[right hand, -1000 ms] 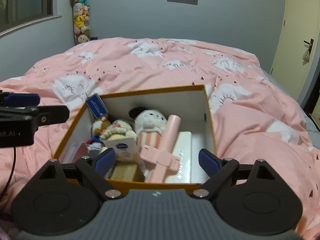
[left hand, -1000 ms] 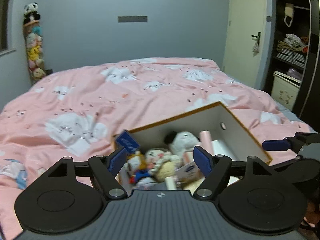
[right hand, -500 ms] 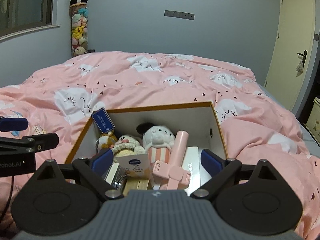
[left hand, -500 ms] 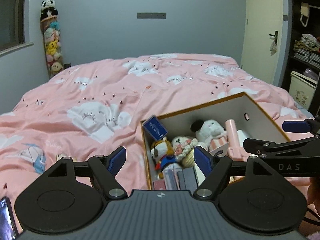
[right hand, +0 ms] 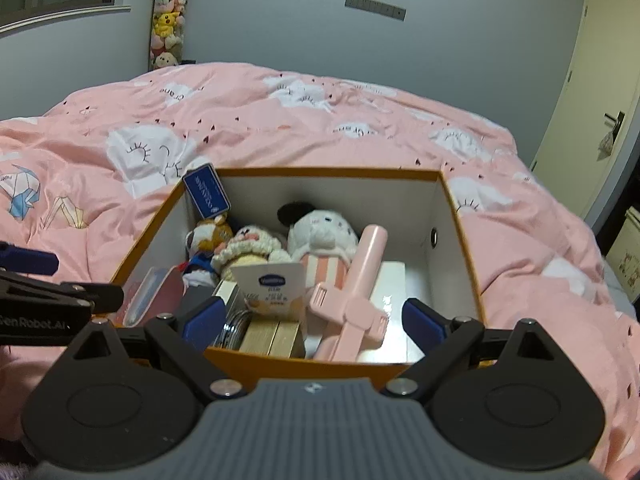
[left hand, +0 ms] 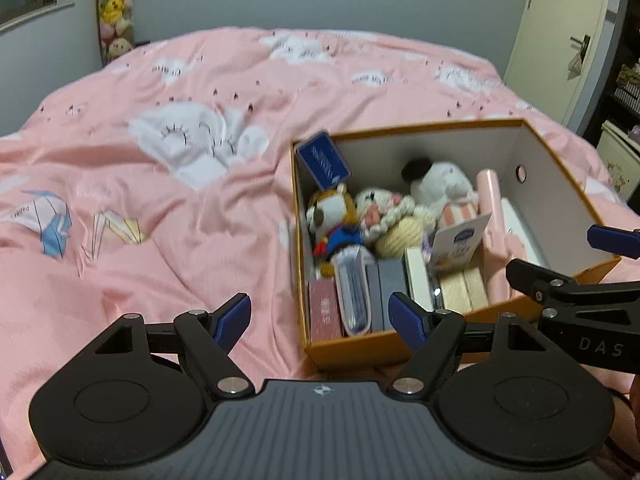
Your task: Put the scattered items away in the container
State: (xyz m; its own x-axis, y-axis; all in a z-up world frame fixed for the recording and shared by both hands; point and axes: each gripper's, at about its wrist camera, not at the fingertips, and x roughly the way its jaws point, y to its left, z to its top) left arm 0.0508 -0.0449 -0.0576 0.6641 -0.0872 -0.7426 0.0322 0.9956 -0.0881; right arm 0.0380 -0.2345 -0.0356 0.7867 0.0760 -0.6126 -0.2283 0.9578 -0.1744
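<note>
orange-rimmed cardboard box [right hand: 460, 216] with white inner walls sits on a pink quilt [left hand: 168, 208] printed with white clouds. box is full. contents noted: a blue card [right hand: 207, 195] leaning upright in the far left corner; a brown-and-white plush [right hand: 208, 236] below it; a cream crocheted doll [right hand: 250, 248] next to that; a white plush with a black ear [right hand: 320, 232] toward the back wall; a pink selfie stick [right hand: 360, 284] lying diagonally over a white flat item; a white packet with a blue oval logo [right hand: 272, 288] standing near the middle; slim boxes and cases [left hand: 372, 292] packed on edge along the near wall.

left gripper [left hand: 320, 316]: fingers spread, nothing between the blue pads [left hand: 234, 318], held above the quilt at the box's near left corner. right gripper [right hand: 314, 318]: fingers spread wide, empty, poised over the near edge of the box, pads [right hand: 420, 320] either side of the contents. each gripper shows at the edge of the other's view.

no loose items seen on the visible quilt. background: grey wall, a hanging column of plush toys [right hand: 168, 16], a cream door [right hand: 600, 92].
</note>
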